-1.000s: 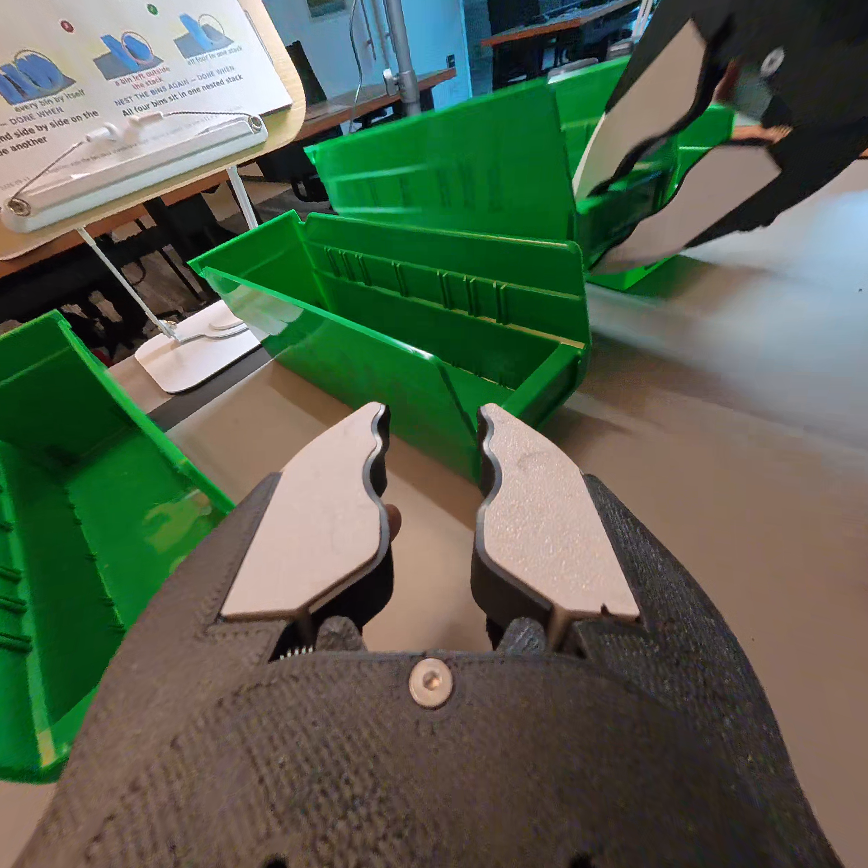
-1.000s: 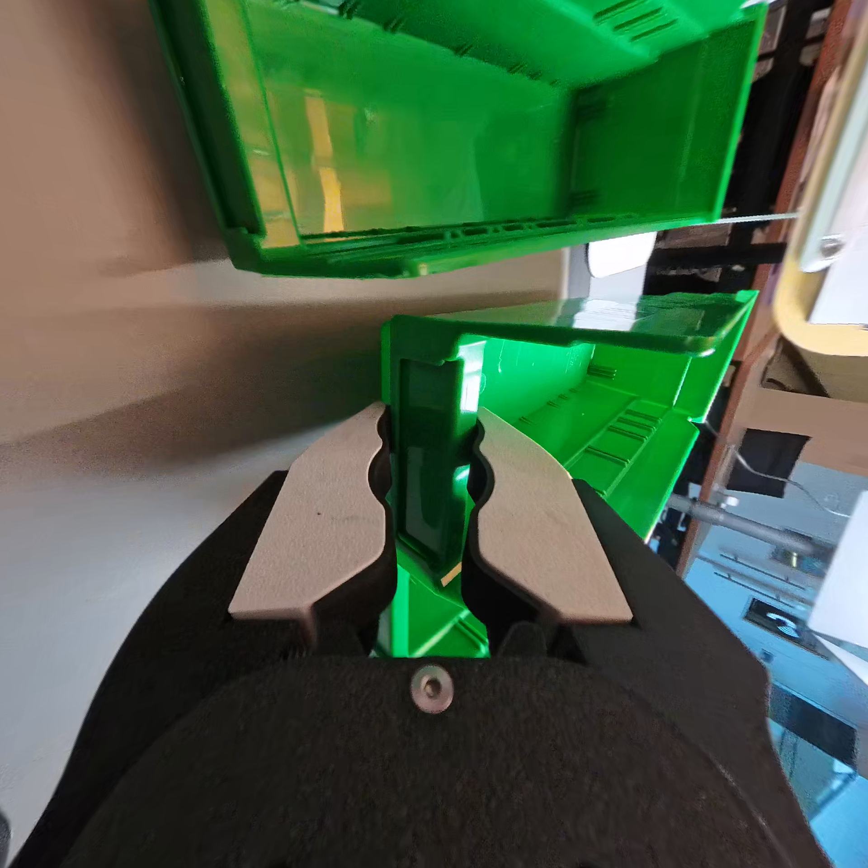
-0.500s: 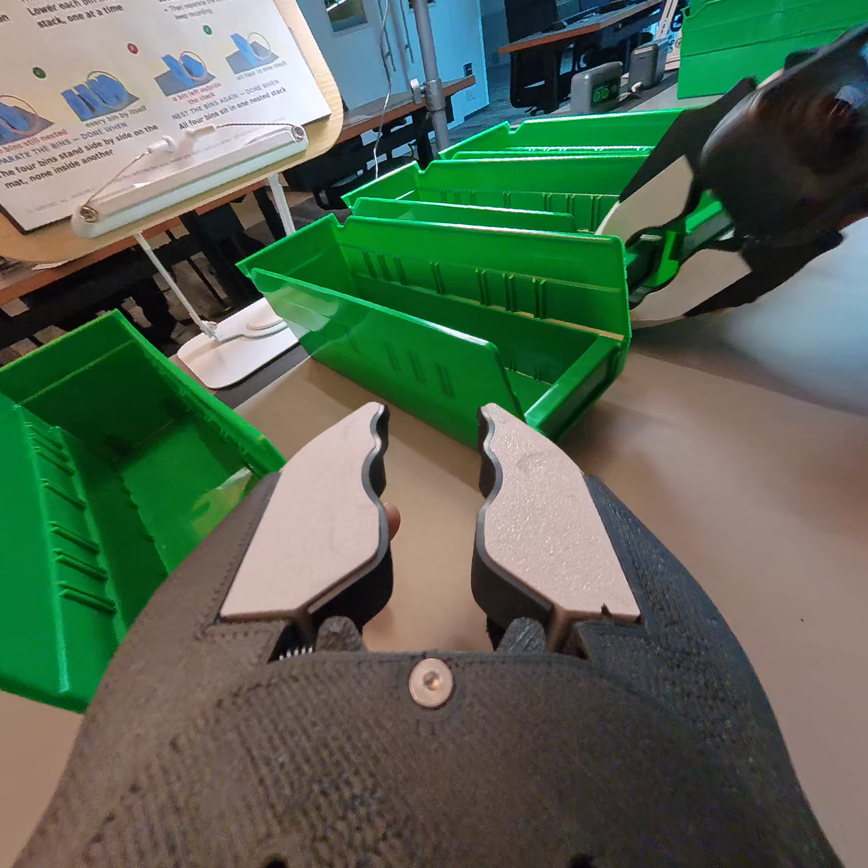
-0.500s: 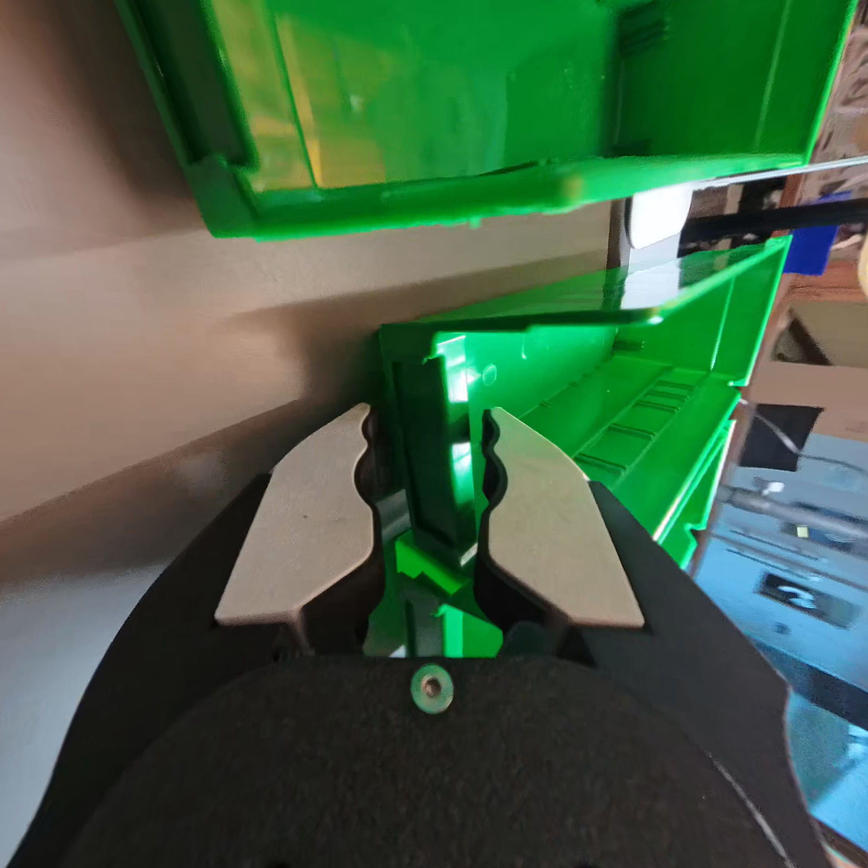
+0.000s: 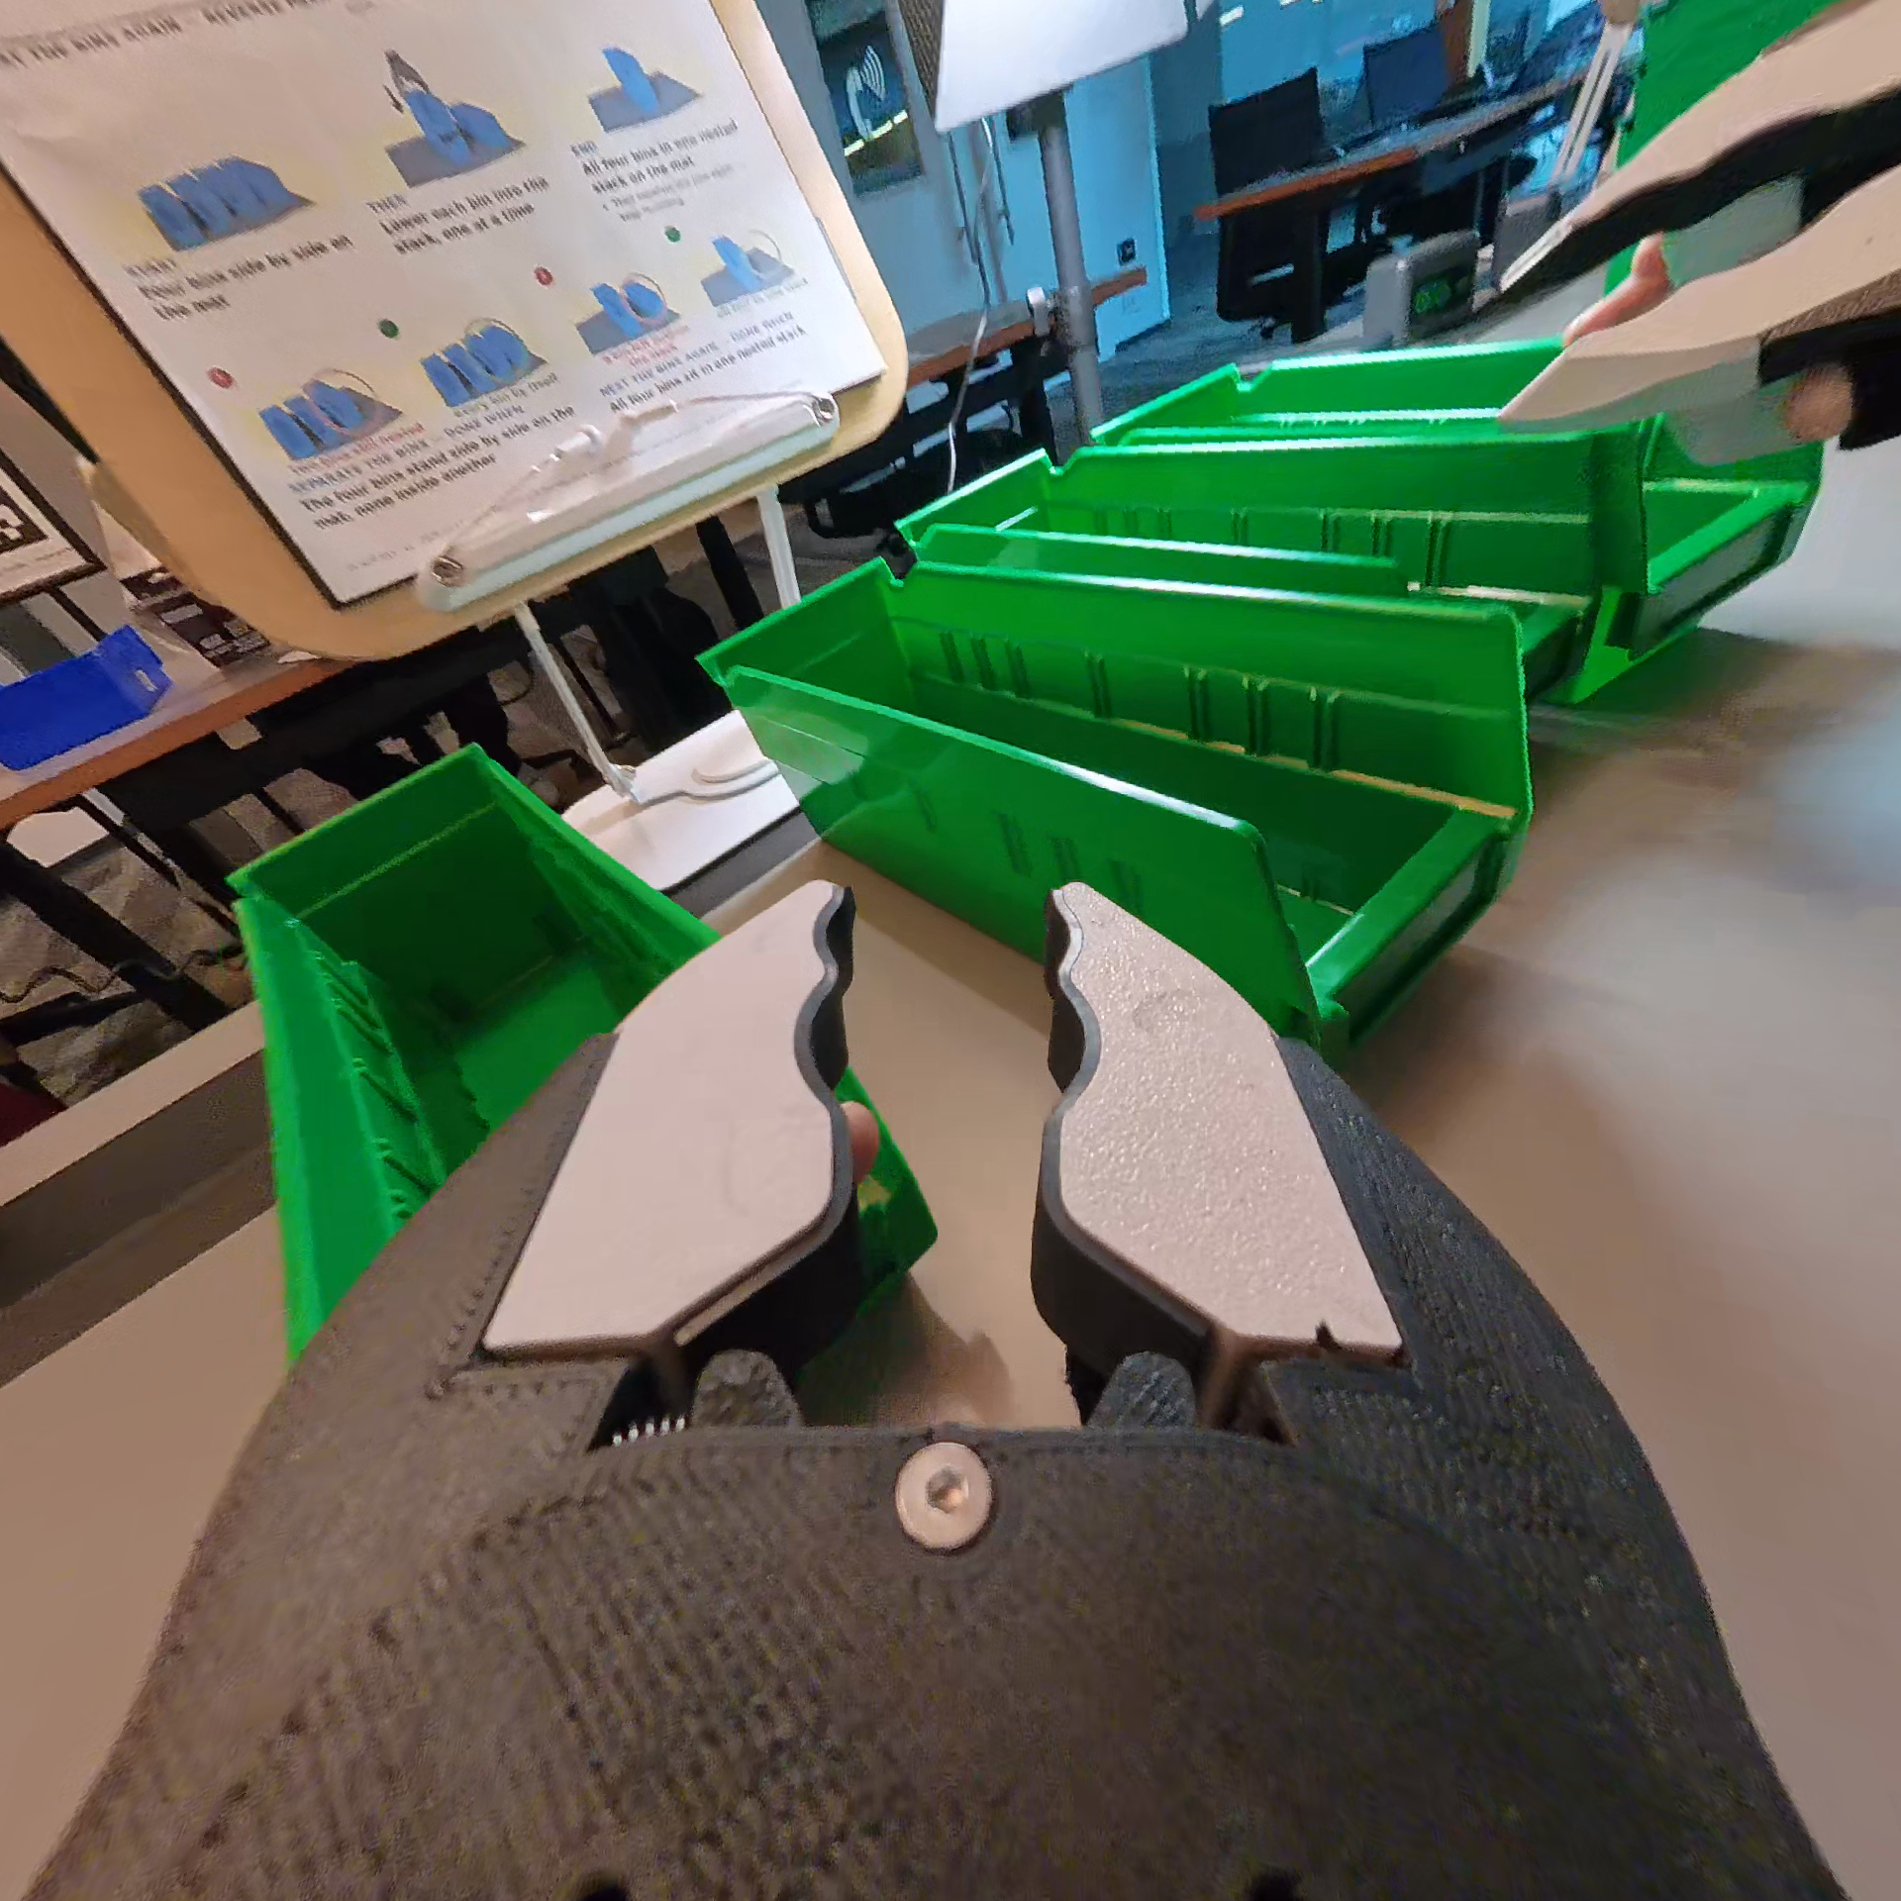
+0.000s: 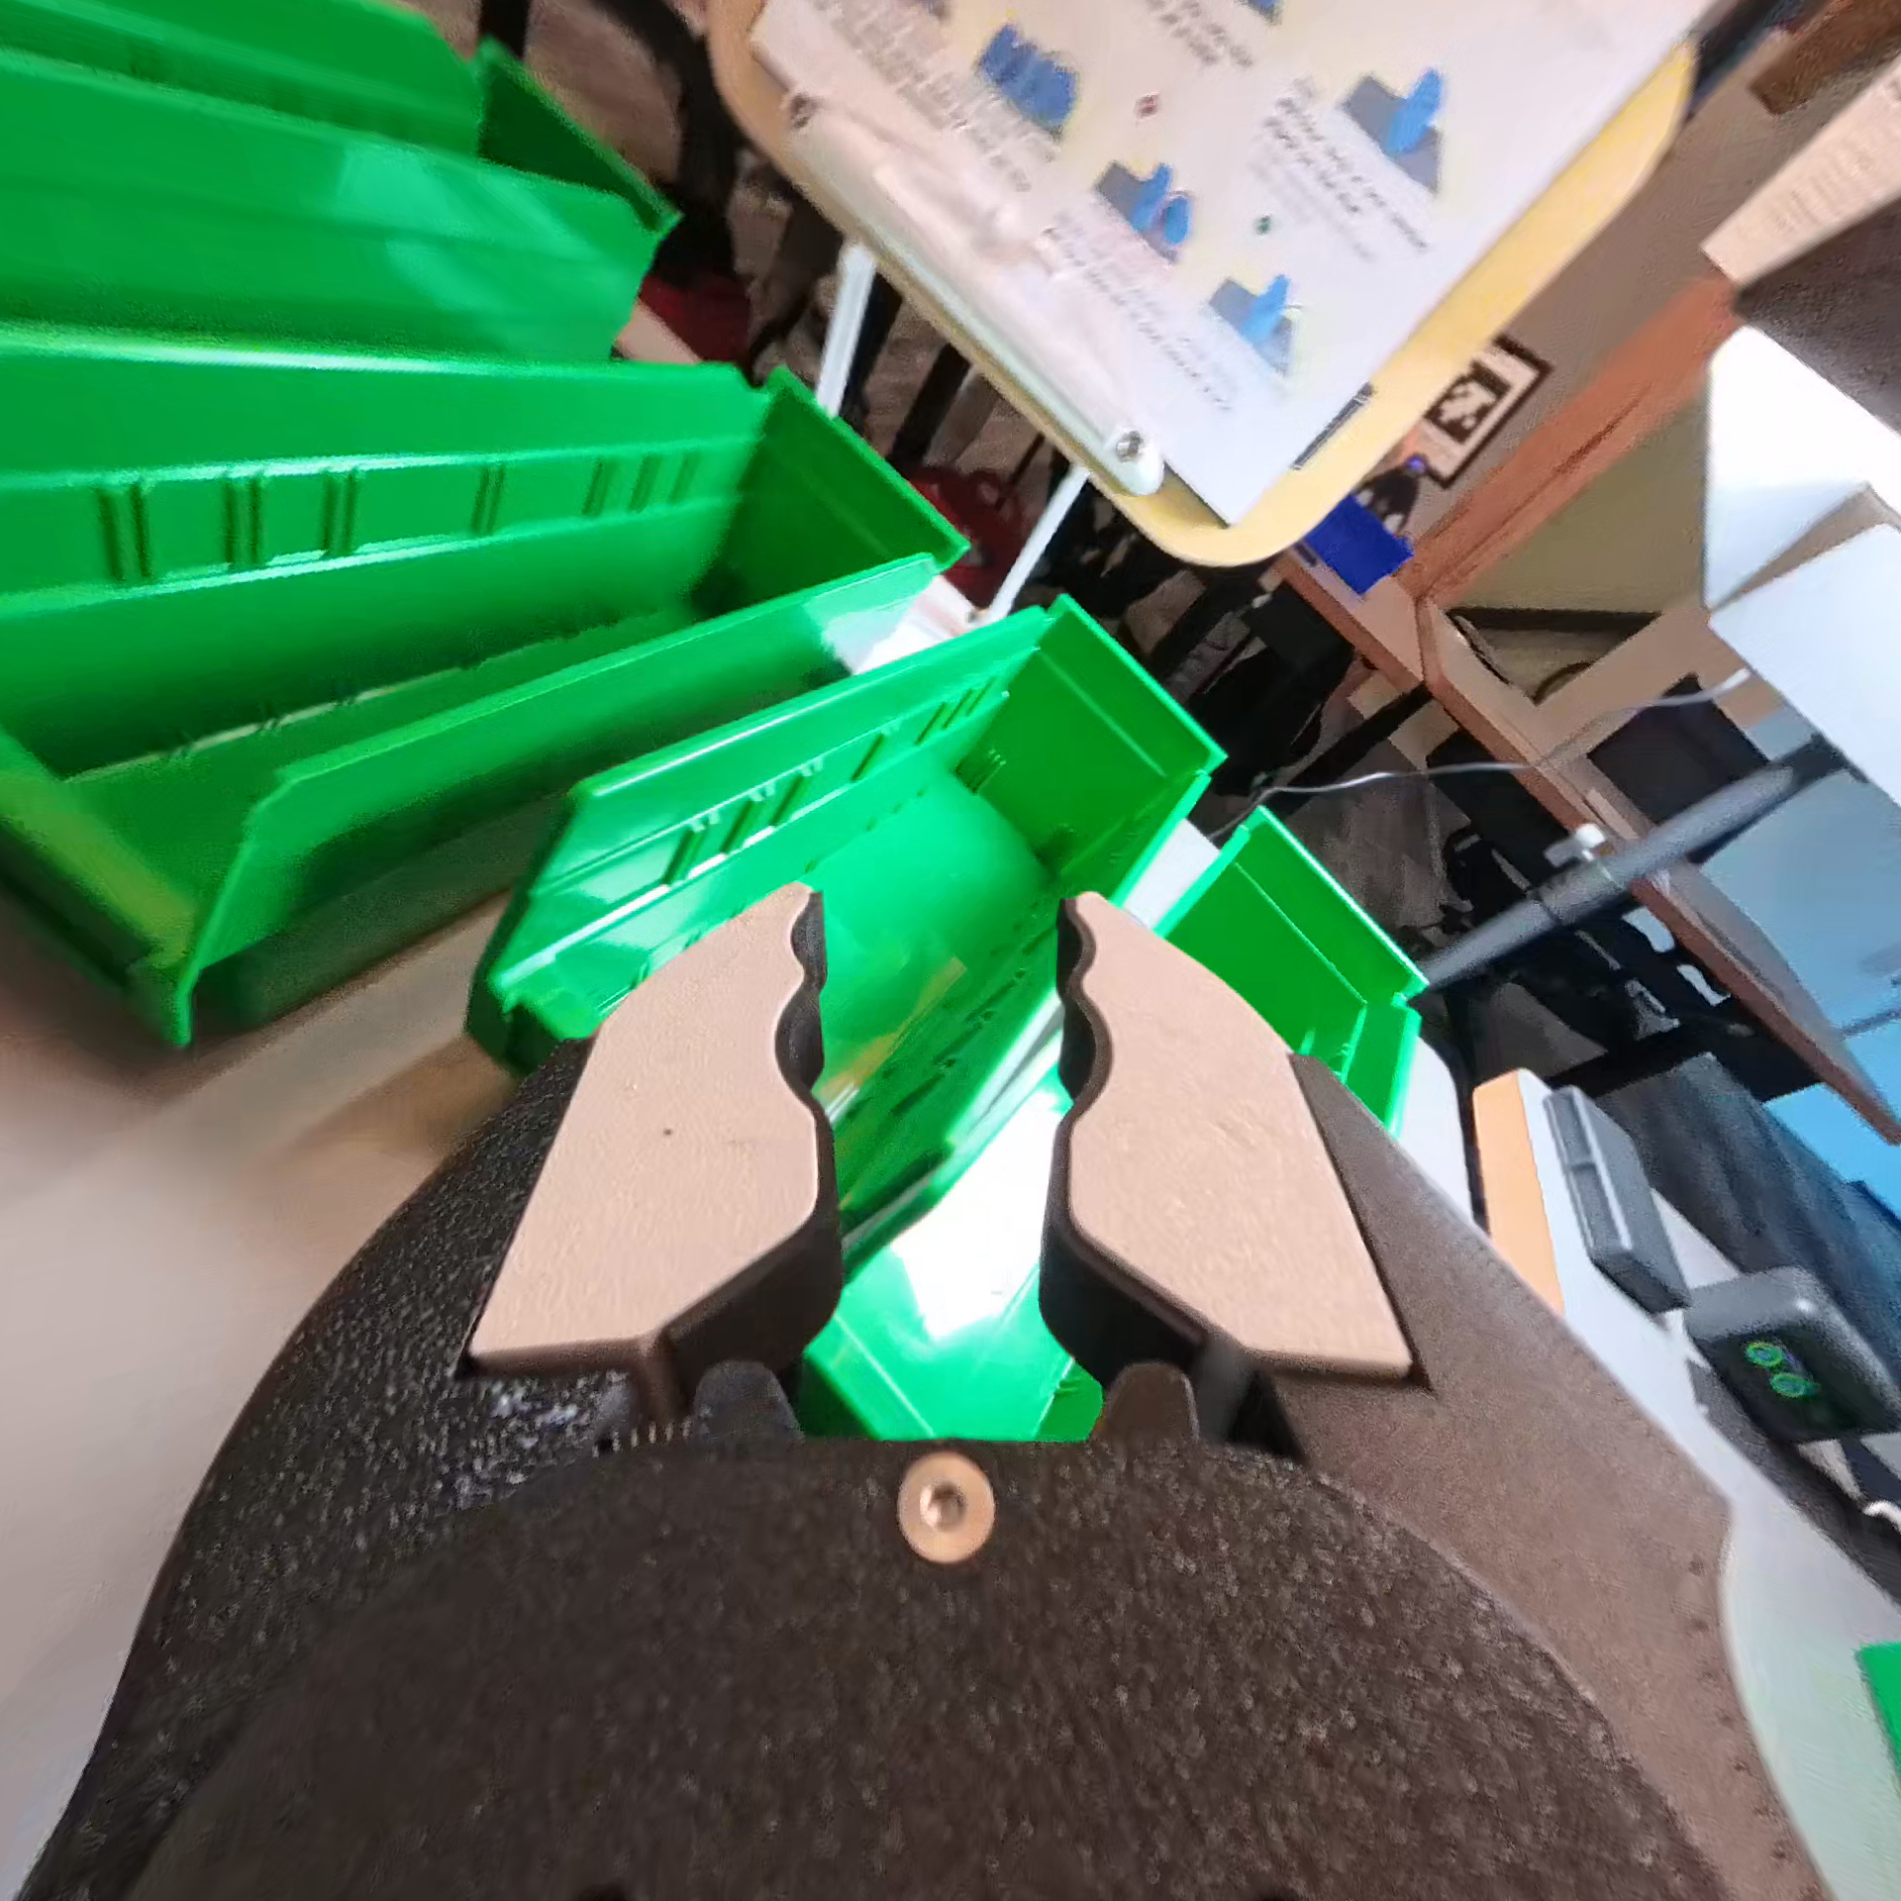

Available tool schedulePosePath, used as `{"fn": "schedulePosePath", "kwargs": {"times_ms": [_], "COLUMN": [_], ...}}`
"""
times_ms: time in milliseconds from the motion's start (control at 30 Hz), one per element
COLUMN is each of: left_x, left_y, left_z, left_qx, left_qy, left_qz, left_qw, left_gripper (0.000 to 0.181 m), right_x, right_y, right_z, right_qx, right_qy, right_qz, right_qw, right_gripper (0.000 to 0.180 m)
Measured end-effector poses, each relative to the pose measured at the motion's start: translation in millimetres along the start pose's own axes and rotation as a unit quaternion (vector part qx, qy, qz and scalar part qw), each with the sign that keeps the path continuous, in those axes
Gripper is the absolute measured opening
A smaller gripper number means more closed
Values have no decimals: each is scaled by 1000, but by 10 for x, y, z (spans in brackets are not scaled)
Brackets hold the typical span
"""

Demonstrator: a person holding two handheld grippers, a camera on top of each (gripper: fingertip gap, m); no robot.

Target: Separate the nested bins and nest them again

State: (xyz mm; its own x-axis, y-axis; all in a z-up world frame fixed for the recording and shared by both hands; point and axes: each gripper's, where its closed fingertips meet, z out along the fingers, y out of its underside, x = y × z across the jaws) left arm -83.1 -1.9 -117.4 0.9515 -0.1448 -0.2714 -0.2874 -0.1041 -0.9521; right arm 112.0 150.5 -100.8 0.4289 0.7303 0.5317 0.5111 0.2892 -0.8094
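Note:
Several green bins stand apart on the tan table. In the left wrist view one bin (image 5: 411,988) lies near left, a second (image 5: 1132,761) in the middle, and two more (image 5: 1389,504) behind it, close together. My left gripper (image 5: 952,916) is open and empty above the bare table between the near two bins. My right gripper (image 5: 1687,309) shows at the top right, above the far bins. In the right wrist view my right gripper (image 6: 941,916) is open, raised over a bin (image 6: 926,823) seen through the gap. Other bins (image 6: 360,617) lie to its left.
An instruction board on a white stand (image 5: 442,309) rises at the table's back edge behind the bins; it also shows in the right wrist view (image 6: 1183,206). Desks and chairs (image 5: 1337,206) stand beyond. Bare table (image 5: 1646,1029) lies to the right of the bins. My hands' fingertips stand some 25 cm from each other.
My right gripper opened, let go of the bin's end wall and drew back above it; that bin now rests on the table. My left gripper stayed open and shifted slightly back.

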Motion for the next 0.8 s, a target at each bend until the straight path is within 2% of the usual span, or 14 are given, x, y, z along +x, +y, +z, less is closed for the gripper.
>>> {"fn": "schedulePosePath", "kwargs": {"times_ms": [267, 433, 533, 667, 800], "left_x": [-428, -629, -713, -670, -508], "left_y": [-68, 90, 156, 197, 229], "left_z": [-368, -397, -404, -398, -350], "left_qx": [18, -12, -27, -44, -58], "left_qy": [-25, -25, -31, -19, 2], "left_qz": [-5, 2, 9, 34, 82], "left_qw": [1000, 1000, 999, 998, 995], "left_gripper": [36, 40, 41, 42, 41], "right_x": [323, 30, 37, -86, -129], "right_y": [182, 243, 292, 546, 690], "right_z": [5, -50, -128, -164, -103], "right_qx": [40, 11, -4, -74, -106], "right_qy": [50, -102, -128, -176, -172], "right_qz": [92, 93, 78, 69, 65], "right_qw": [994, 990, 989, 979, 977], "right_gripper": [40, 47, 50, 64, 59]}}
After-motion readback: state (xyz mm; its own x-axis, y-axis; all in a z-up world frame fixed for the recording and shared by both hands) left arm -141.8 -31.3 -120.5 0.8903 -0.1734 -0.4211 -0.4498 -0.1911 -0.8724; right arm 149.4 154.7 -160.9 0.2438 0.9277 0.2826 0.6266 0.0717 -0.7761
